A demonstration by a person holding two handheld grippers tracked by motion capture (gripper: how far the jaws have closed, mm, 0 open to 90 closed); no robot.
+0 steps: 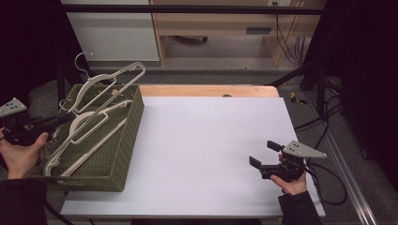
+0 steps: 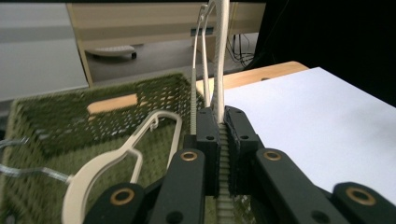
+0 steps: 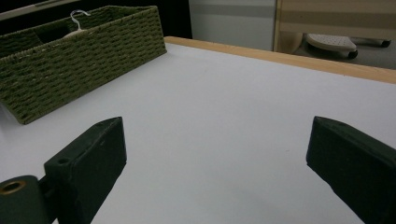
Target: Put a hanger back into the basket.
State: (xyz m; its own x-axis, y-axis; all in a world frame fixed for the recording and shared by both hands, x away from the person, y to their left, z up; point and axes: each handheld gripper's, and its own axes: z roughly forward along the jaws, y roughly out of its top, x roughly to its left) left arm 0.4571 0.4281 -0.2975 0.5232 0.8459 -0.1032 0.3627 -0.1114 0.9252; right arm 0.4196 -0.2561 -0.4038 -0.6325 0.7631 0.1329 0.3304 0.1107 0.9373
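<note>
left gripper (image 2: 223, 140): clenching hard on the ribbed bar of a cream plastic hanger (image 2: 219, 56), jaws pinching it right between the pads, so it's gripping something thin and stiff.
held hanger: sitting at about 9 o'clock on the table in the high view (image 1: 110, 82), tilting up out of the basket with its wire hook poking toward 11 o'clock.
handling guess: looking light and rigid, a bit springy. The smooth plastic is probably going to be slippery, but the ribbing on the bar is giving the pads something to bite. I'd keep holding on that ribbed stretch, not the curved shoulder.
snag risk: the hooks and shoulders are looking tangled with the others, so lifting could be dragging a neighbour along.
other hangers (image 1: 84, 140): same cream plastic, lying overlapped and slanted inside the basket, one curved shoulder showing close by in the left gripper view (image 2: 116, 163).
basket (image 1: 126, 140): olive green woven box, rectangular, rough textured weave, looking stiff enough to stay put, sitting on the table's 9 o'clock edge.
right gripper (image 1: 263, 157): hanging released with jaws spread wide, gripping nothing, hovering at about 4 o'clock.
table top (image 1: 211, 140): flat matte white sheet, smooth, wooden edge running along 12 o'clock.
</note>
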